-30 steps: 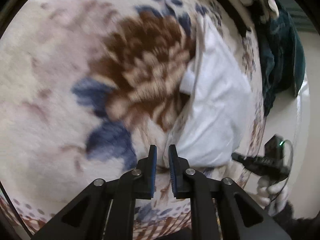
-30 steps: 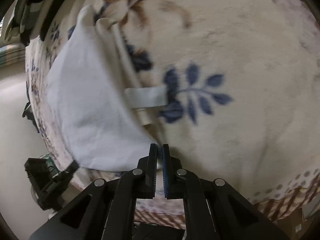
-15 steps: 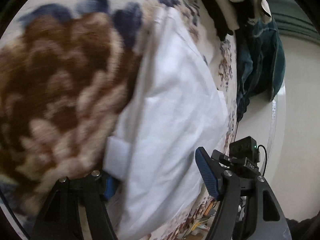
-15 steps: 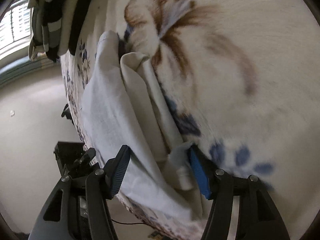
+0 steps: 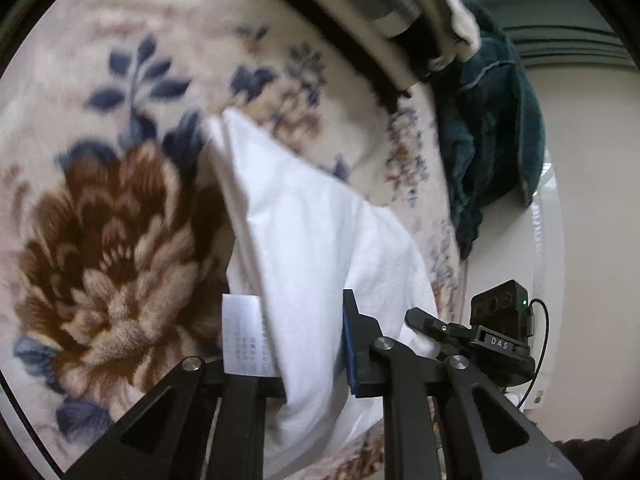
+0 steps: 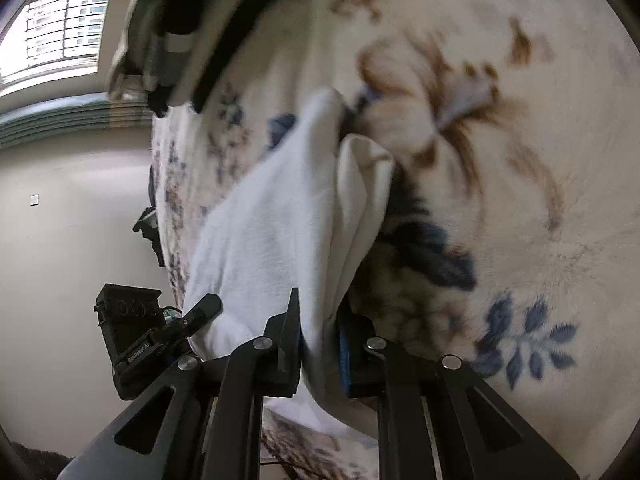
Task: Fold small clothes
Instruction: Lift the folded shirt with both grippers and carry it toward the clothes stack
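Note:
A small white garment [image 5: 316, 240] lies on the flowered blanket [image 5: 112, 248], lifted at its near edge. My left gripper [image 5: 288, 344] has its jaws part closed around the garment's near edge beside a white care label [image 5: 244, 332]; its left finger is hidden behind the cloth. In the right wrist view the same white garment [image 6: 280, 232] rises in a fold toward my right gripper [image 6: 320, 348], whose jaws are narrowed on its edge. Each gripper shows at the side of the other's view, the right one [image 5: 496, 336] and the left one [image 6: 160, 328].
A stack of folded dark and striped clothes [image 5: 384, 12] lies at the far end of the blanket, with a dark teal cloth [image 5: 492, 132] hanging off the bed edge. Pale floor [image 6: 60, 240] lies beside the bed. A window [image 6: 60, 28] is far left.
Both grippers opened wide over the garment's near edge half a second ago, and have now closed in on it and lifted it off the blanket.

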Motion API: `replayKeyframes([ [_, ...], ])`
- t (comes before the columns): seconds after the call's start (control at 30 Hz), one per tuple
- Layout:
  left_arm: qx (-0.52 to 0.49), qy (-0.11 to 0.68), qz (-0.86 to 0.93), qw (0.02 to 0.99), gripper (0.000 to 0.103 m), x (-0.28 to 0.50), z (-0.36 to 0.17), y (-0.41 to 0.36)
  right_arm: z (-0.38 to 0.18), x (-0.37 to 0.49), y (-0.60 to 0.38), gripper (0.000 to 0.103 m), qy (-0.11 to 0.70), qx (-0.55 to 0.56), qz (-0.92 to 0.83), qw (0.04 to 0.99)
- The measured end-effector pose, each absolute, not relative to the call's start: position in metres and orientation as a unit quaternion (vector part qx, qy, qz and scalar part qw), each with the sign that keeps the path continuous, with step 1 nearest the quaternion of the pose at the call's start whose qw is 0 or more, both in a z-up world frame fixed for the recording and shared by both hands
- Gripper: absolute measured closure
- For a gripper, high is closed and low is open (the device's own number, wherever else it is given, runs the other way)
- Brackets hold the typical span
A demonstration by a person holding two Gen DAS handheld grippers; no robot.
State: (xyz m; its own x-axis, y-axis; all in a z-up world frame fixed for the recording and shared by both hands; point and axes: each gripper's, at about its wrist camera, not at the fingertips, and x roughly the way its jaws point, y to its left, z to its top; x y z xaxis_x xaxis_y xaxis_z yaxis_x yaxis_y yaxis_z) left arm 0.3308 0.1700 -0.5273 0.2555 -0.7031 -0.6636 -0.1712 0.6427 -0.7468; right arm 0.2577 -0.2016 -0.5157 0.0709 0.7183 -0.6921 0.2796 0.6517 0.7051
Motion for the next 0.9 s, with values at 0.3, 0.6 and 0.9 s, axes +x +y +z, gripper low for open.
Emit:
replayKeyframes([
  [0.3,-0.35,0.523,-0.232,0.742,0.09,0.412,-0.405,0.191,-0.401,0.324,-0.185,0.088,0.605,0.376,0.202,0.672],
  [0.6,-0.316,0.47,-0.239,0.789,0.09,0.575,-0.312,0.209,-0.278,0.479,-0.161,0.089,0.522,0.35,0.221,0.746],
  [0.9,-0.273,0.502,-0.223,0.79,0.09,0.717,-0.352,0.219,-0.3,0.646,-0.12,0.089,0.511,0.338,0.199,0.765],
])
